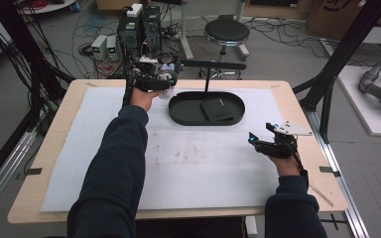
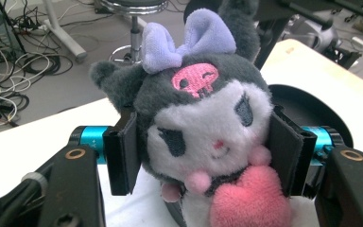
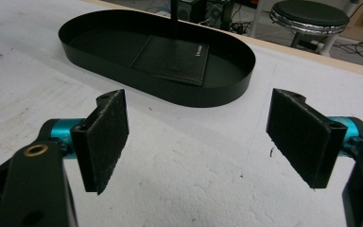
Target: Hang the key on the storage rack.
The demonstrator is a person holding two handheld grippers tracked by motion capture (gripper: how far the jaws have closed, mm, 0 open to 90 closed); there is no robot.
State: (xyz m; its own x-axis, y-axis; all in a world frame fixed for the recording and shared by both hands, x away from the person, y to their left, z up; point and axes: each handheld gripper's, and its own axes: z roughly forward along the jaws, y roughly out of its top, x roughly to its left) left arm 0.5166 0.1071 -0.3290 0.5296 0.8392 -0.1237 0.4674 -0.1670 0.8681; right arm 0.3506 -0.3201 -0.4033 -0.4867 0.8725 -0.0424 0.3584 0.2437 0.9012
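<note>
White padding covers the tabletop where the left hand-held gripper clamps a grey-and-white plush toy with lilac bow, pink skull and pink heart beside the black oval tray; the right hand-held gripper gapes, holding nothing.

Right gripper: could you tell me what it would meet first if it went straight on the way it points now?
Probably the near wall of the black oval tray. The right gripper has open fingers with bare white mat ahead, though depth is hard to judge.
</note>
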